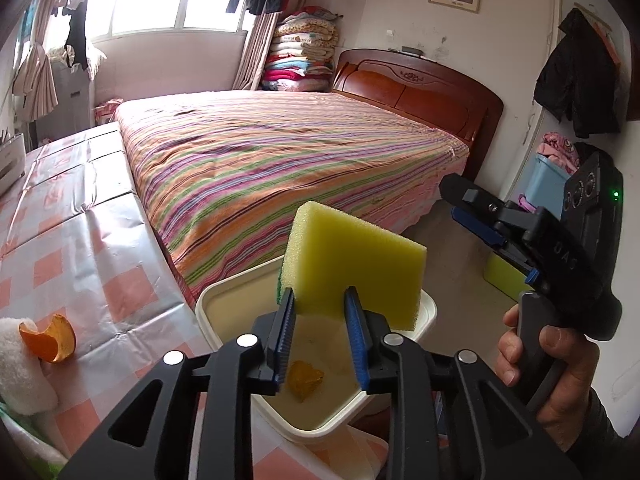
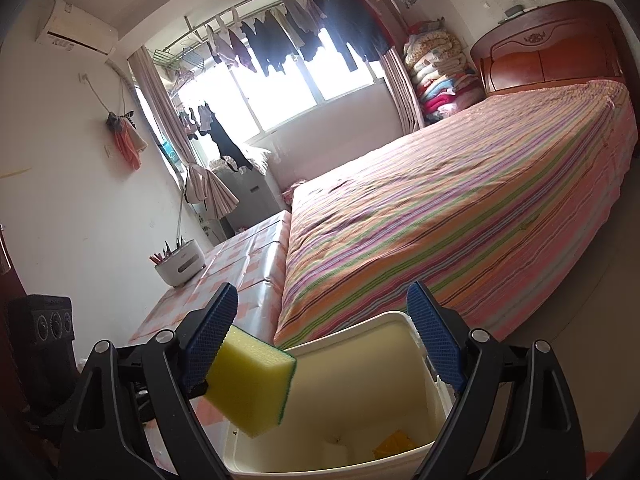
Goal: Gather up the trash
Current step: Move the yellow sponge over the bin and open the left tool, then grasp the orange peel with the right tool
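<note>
A yellow sponge (image 1: pixel 352 264) (image 2: pixel 248 384) with a green scouring side hangs tilted over a cream bin (image 1: pixel 224 292) (image 2: pixel 360 320). My left gripper (image 1: pixel 320 304) has its jaws set narrow, and the sponge's lower corner sits between the blue pads. A piece of orange peel (image 1: pixel 306 380) (image 2: pixel 394 442) lies on the bin's floor. Another orange peel (image 1: pixel 50 340) lies on the pink checked tablecloth (image 1: pixel 80 240) at the left. My right gripper (image 2: pixel 322 292) (image 1: pixel 460 208) is wide open over the bin's right side with nothing in it, and a hand (image 1: pixel 552 360) holds it.
A white fluffy cloth (image 1: pixel 20 364) lies beside the peel on the table. A bed with a striped cover (image 1: pixel 280 168) (image 2: pixel 460 208) stands just behind the bin. A white pot with utensils (image 2: pixel 180 264) sits far back on the table. A blue box (image 1: pixel 544 188) stands by the wall.
</note>
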The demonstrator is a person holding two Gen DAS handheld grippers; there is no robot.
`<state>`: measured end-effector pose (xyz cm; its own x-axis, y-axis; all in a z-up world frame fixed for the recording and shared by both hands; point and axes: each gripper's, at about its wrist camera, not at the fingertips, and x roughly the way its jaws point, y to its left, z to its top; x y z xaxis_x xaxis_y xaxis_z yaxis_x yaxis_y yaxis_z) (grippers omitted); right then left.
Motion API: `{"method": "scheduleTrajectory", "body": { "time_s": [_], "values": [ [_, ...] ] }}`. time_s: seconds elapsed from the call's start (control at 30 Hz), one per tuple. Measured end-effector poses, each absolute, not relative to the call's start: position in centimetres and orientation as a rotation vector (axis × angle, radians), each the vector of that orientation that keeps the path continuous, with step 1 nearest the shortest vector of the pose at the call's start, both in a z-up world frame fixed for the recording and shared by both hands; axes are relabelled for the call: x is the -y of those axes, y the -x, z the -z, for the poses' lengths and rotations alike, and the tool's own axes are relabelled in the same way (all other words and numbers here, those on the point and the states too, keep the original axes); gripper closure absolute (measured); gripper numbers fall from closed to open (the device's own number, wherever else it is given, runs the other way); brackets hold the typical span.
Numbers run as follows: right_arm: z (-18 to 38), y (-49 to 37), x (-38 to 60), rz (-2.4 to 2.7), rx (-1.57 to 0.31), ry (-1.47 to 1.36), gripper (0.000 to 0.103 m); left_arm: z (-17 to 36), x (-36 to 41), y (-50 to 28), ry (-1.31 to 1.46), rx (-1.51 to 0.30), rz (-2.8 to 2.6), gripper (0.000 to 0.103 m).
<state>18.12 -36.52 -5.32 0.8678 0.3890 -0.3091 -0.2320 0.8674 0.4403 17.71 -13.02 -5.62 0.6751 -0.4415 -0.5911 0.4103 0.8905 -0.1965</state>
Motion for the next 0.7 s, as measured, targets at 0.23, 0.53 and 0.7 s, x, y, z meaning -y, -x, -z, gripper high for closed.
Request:
{"method": "scheduleTrajectory", "body": {
  "time_s": [0.23,0.53,0.7],
  "values": [
    [5.0,-18.1,36.1,-0.348,-0.393,-0.388,0.018,5.8,12.8,-17.7,0.097,-0.694,0.44,0.028],
    [4.8,-18.0,35.8,-0.359,-0.383,-0.392,0.018,4.2,12.3,-17.0,0.086,-0.687,0.423,0.02],
    [4.5,-18.3,34.4,-0.394,-0.386,-0.384,0.018,2.1,10.1,-15.5,0.106,-0.64,0.376,0.02]
  ]
}}
